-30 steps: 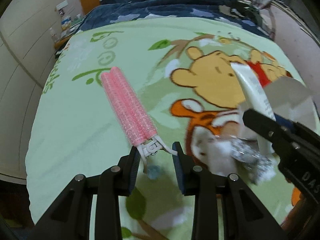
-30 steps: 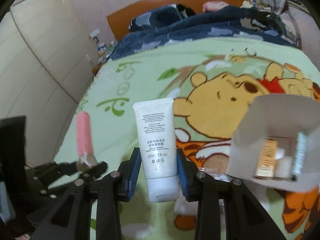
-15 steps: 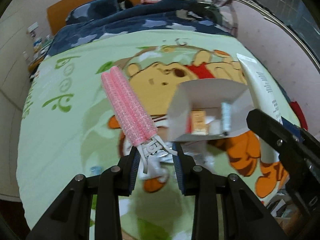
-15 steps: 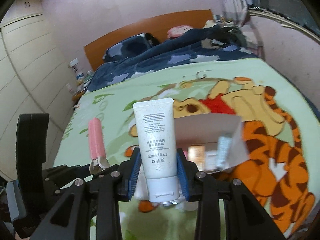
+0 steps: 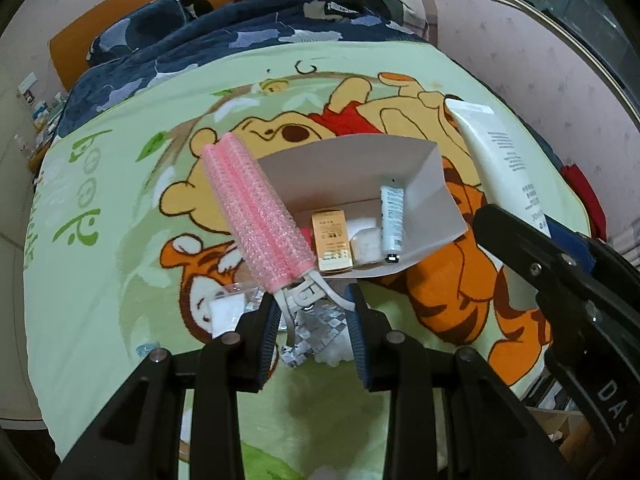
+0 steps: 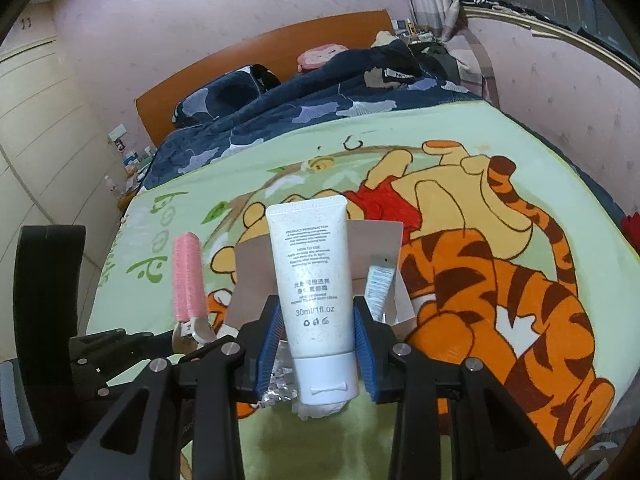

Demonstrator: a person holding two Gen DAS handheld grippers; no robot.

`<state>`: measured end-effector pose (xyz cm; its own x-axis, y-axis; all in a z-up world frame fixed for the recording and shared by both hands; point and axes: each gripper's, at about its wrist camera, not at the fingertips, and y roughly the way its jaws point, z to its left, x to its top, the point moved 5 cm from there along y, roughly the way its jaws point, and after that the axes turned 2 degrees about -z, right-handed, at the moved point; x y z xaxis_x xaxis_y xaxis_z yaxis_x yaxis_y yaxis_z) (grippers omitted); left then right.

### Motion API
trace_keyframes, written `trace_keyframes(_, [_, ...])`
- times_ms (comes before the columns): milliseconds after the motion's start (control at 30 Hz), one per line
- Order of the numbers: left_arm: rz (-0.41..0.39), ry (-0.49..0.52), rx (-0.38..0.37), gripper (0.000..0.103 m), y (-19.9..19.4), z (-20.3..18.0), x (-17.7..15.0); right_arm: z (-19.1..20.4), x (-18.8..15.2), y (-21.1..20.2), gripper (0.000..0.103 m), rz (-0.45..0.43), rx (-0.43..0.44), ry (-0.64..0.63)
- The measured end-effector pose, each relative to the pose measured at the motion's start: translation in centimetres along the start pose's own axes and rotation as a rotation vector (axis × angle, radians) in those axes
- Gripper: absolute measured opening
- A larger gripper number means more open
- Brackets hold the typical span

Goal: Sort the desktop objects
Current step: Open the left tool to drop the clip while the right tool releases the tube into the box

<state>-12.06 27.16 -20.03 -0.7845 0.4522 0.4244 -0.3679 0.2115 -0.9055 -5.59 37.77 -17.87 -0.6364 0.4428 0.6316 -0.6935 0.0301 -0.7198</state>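
Swinging rightward across the blanket (image 5: 100, 248) since a second earlier, both grippers now hung above the box (image 5: 424, 184), which had then sat far right in the right wrist view and at the edge of the left one. The grips had not changed. The left gripper (image 5: 314, 312) was clamped on the grey metal handle of the clip (image 5: 256, 212), and the right gripper (image 6: 320, 336) squeezed the tube (image 6: 310, 276) just above its cap.

One clip, one held tube and one box showed. Inside the box lay four things: a gold carton (image 5: 330, 240), a small white block (image 5: 366, 246), a slim second tube (image 5: 392, 216) and a bit of red near the carton, mostly hidden by the clip. Two loose items lay on the blanket near the box: a crinkled foil wrapper (image 5: 316, 320) and a white pad (image 5: 228, 310).

The clip was two pink bristly rollers side by side, long and cylindrical, hinged at a grey spring end. The held tube was smooth, speckled white plastic, flat at the crimped far end and round at the cap, with grey print. The box was plain pale card, open-topped, with one flap standing on the far side. The blanket was fleecy, pale green with a cartoon bear and tiger. Beyond it lay a dark blue quilt (image 6: 320, 108) and an orange wooden headboard (image 6: 256, 56).
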Motion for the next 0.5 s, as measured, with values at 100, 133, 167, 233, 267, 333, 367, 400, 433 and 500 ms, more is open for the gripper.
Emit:
trace_keyframes(100, [0.013,0.012,-0.006,0.033,0.6,-0.8,0.1,-0.7,0.0,0.4,0.035,0.009,-0.002,0.005])
trace_keyframes(133, [0.018,0.018,-0.007,0.033,0.8,-1.0,0.1,-0.9,0.0,0.5,0.035,0.012,-0.002,0.007])
trace_keyframes(167, [0.022,0.021,-0.009,0.033,1.0,-1.2,0.1,-1.1,0.0,0.7,0.035,0.016,-0.002,0.008])
trace_keyframes(233, [0.032,0.023,-0.016,0.033,1.3,-1.4,0.1,-1.4,-0.1,1.1,0.035,0.026,0.001,0.012])
trace_keyframes(267, [0.037,0.025,-0.017,0.033,1.5,-1.5,0.1,-1.5,-0.1,1.2,0.035,0.029,0.002,0.015])
trace_keyframes(333, [0.044,0.031,-0.019,0.033,1.9,-1.7,0.1,-1.7,-0.1,1.6,0.035,0.034,0.002,0.018])
trace_keyframes(367, [0.048,0.034,-0.019,0.033,2.0,-1.7,0.1,-1.7,-0.1,1.8,0.035,0.037,0.003,0.020])
trace_keyframes(400, [0.052,0.039,-0.018,0.033,2.2,-1.8,0.2,-1.8,-0.1,1.9,0.035,0.040,0.004,0.023])
trace_keyframes(433, [0.056,0.044,-0.017,0.033,2.4,-1.9,0.2,-1.8,-0.1,2.2,0.035,0.045,0.007,0.026])
trace_keyframes(500, [0.066,0.053,-0.017,0.033,2.9,-1.9,0.4,-1.9,0.0,2.7,0.035,0.055,0.012,0.031])
